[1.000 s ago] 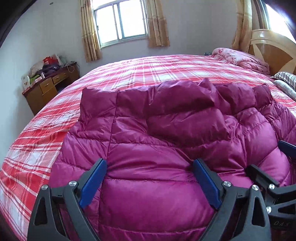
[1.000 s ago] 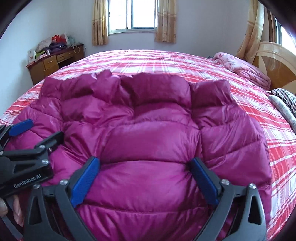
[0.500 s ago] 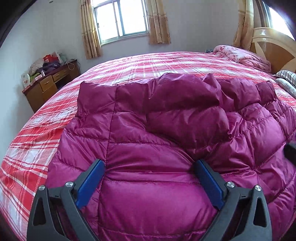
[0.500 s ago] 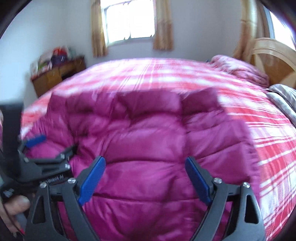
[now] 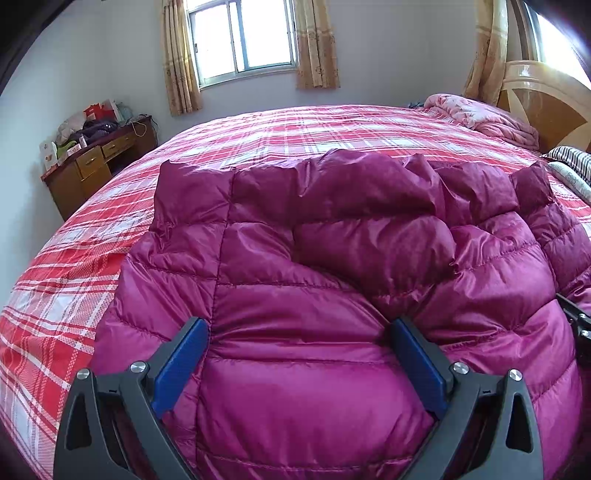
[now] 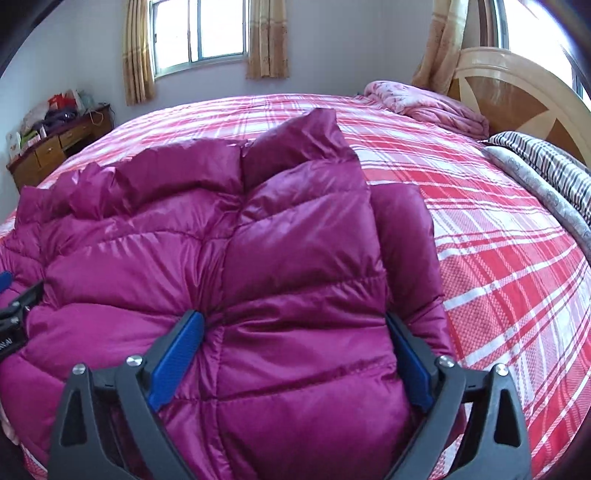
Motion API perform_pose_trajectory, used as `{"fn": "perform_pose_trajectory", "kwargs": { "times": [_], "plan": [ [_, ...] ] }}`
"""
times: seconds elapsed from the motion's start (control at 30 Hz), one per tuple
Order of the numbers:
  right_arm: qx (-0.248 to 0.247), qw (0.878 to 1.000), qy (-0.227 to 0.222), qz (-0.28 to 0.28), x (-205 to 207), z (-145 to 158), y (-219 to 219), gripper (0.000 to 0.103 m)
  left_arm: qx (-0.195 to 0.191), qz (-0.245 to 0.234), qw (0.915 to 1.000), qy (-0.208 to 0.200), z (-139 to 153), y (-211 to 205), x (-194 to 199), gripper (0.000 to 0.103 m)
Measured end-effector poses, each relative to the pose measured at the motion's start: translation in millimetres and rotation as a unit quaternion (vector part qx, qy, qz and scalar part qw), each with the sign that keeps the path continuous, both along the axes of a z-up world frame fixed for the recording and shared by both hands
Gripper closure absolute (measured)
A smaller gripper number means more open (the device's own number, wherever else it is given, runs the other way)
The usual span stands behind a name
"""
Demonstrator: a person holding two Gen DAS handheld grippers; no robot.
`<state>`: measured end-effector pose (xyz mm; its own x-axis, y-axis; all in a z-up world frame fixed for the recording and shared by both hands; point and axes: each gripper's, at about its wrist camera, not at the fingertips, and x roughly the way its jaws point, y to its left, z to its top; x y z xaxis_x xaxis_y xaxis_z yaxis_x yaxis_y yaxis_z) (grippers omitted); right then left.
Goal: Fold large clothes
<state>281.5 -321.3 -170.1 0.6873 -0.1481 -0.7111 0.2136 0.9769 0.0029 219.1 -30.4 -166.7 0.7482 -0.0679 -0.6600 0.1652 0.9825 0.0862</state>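
One magenta quilted puffer jacket (image 5: 332, 288) lies on the bed (image 5: 92, 280), on the near half of the red-and-white plaid cover — glossy, stitched in horizontal baffles, rumpled, with darker puffed segments bunched along its far edge. Far left in both views: one wooden desk (image 5: 99, 166) against the wall, two drawer fronts visible, its top piled with bags and small items I can't identify. Left gripper (image 5: 299, 358): blue-padded fingers (image 5: 181, 365) spread wide, jacket fabric bulging between them; can't tell whether the pads press on it, nothing clamped. In the right wrist view the jacket (image 6: 258, 277) has a panel folded over on its right side, a darker layer showing just beside and under that edge, and one puffed corner sticking up at the far end. Right gripper (image 6: 295, 354): fingers (image 6: 177, 358) also spread apart, straddling the folded panel — touching its sides, not clenched on it. A bit of the left gripper shows at that view's left edge. Back wall: one window (image 6: 199, 33) with two beige curtains. Far right: one pink quilt (image 6: 424, 105) bundled near the wooden headboard (image 6: 517, 96), one striped blanket (image 6: 546, 162) below it.
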Motion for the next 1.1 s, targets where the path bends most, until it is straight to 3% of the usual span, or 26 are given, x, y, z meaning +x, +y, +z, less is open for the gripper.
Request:
{"fn": "perform_pose_trajectory", "kwargs": {
  "times": [0.17, 0.33, 0.5, 0.6, 0.7, 0.87, 1.0, 1.1],
  "plan": [
    [-0.014, 1.0, -0.008, -0.014, -23, 13, 13, 0.009, 0.003, 0.001, 1.0, -0.002, 4, 4, -7, 0.003],
    [0.021, 0.996, -0.068, 0.045, -62, 33, 44, 0.009, -0.017, 0.01, 0.9995, -0.024, 9, 13, -31, 0.003],
    [-0.014, 0.997, -0.02, 0.073, -55, 0, 63, 0.001, -0.019, 0.004, 0.9995, -0.026, 5, 12, -31, 0.003],
    [0.006, 0.997, -0.01, 0.073, -52, 1, 55, 0.0, -0.021, 0.001, 0.9996, -0.021, 10, 15, -32, 0.003],
    [0.01, 0.998, -0.01, 0.064, -60, 14, 51, 0.003, -0.031, 0.01, 0.9991, -0.026, 21, 33, -47, 0.003],
    [0.018, 0.996, -0.078, 0.039, -94, 50, 46, 0.002, -0.052, 0.062, 0.9955, -0.049, 34, 96, -81, 0.003],
    [0.017, 0.992, -0.092, 0.085, -102, 59, 77, 0.002, -0.105, 0.102, 0.9892, 0.002, 19, 140, -85, 0.003],
    [0.01, 0.992, -0.065, 0.104, -93, 43, 97, 0.002, -0.143, 0.11, 0.9832, 0.029, 8, 149, -85, 0.003]
  ]
}}
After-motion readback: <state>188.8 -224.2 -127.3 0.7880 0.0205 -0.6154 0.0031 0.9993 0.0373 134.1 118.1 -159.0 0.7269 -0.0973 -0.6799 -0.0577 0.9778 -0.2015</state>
